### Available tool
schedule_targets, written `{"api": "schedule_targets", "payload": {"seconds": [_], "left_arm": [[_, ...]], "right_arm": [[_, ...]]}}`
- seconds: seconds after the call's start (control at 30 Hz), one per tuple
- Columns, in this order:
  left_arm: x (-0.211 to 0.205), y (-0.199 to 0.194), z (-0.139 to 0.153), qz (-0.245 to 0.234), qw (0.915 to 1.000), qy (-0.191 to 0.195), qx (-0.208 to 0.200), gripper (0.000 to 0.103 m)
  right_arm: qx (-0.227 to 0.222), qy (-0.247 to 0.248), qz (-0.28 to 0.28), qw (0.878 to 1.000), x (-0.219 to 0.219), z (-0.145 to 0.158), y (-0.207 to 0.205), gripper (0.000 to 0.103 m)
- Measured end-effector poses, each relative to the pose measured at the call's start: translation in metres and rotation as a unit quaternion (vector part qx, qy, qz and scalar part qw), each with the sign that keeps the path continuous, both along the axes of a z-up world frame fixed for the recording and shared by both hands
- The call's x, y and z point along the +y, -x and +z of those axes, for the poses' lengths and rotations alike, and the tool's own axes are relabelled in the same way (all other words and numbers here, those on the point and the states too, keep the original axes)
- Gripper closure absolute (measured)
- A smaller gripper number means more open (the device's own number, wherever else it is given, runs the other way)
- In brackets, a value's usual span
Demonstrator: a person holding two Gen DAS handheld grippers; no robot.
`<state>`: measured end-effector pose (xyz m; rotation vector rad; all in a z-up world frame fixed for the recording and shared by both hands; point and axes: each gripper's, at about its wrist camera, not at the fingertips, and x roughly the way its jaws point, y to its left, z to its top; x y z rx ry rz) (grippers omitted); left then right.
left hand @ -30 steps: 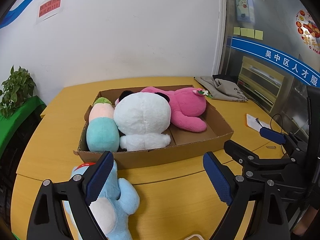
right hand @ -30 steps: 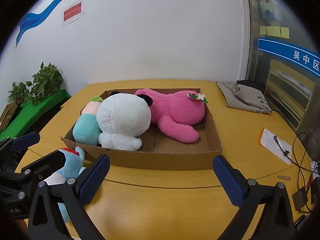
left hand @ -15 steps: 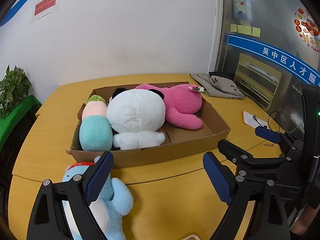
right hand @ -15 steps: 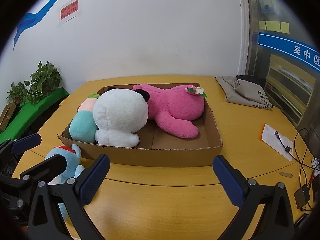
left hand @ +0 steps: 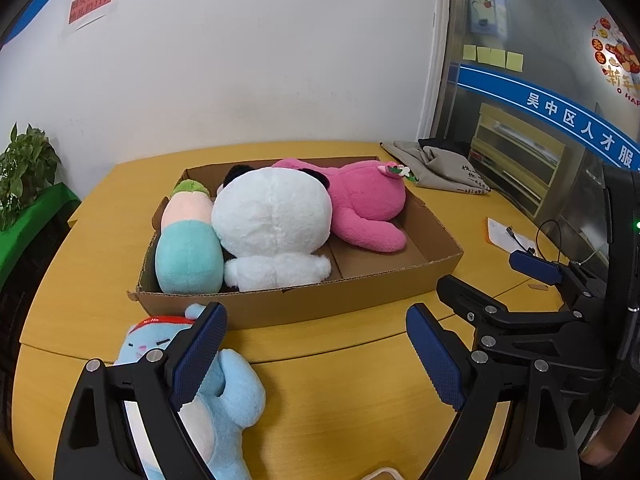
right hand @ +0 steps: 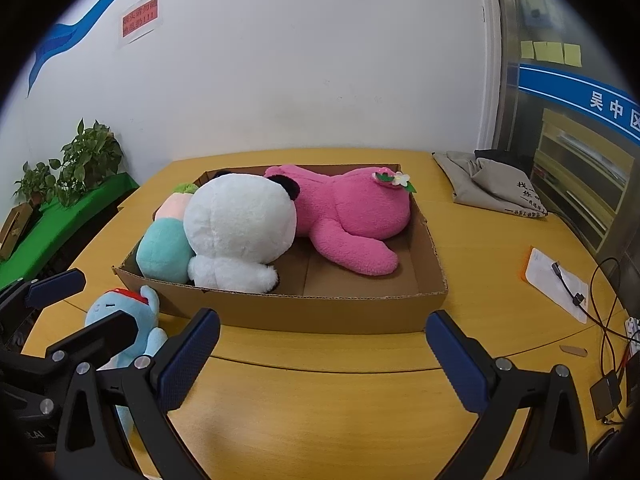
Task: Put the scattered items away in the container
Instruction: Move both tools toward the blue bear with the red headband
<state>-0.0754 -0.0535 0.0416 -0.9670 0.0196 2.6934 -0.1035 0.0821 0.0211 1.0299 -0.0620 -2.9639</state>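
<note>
My left tool (left hand: 316, 354) hangs low over the yellow tabletop (left hand: 340, 408) with its fingers spread wide and nothing between them. My right tool (right hand: 322, 354) is spread just as wide, also holding nothing, and sits beside the left one, facing the same way.

The cardboard box (left hand: 360, 300) rests on the tabletop just ahead of both tools. Inside it, from left to right, lie a teal and peach plush (left hand: 188, 252), a big white panda (left hand: 276, 224) and a pink bear (left hand: 360, 204) with a small flower on its head. The panda presses against both neighbours. The right front part of the box floor is bare cardboard.

One toy is outside: a light blue plush (left hand: 228, 396) with a red band on its head, lying on the tabletop just in front of the box's left front corner. My left tool's left finger (left hand: 198, 354) overlaps it in view; I cannot tell whether it touches.

A grey cloth bag (right hand: 492, 184) lies at the far right.
</note>
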Motion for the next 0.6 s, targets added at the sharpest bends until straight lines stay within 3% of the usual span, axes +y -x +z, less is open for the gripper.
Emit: {"api": "schedule_targets", "payload": {"seconds": [0.17,0.3,0.43,0.6], "left_arm": [[-0.025,-0.009,0.003,0.007,0.9999,0.005,0.010,0.009],[-0.078,-0.012,-0.005,0.043,0.9990,-0.008,-0.003,0.009],[-0.140,-0.012,-0.020,0.071,0.9959,-0.041,-0.037,0.009],[-0.195,-0.011,-0.051,0.120,0.9886,-0.048,-0.077,0.009]], "right_arm": [[-0.001,0.004,-0.003,1.000,0.002,-0.002,-0.002,0.000],[-0.013,0.021,0.008,1.000,-0.002,-0.009,0.000,0.000],[-0.032,0.069,0.065,0.995,-0.026,-0.020,0.003,0.000],[-0.075,0.112,0.158,0.978,-0.082,-0.044,0.009,0.000]]}}
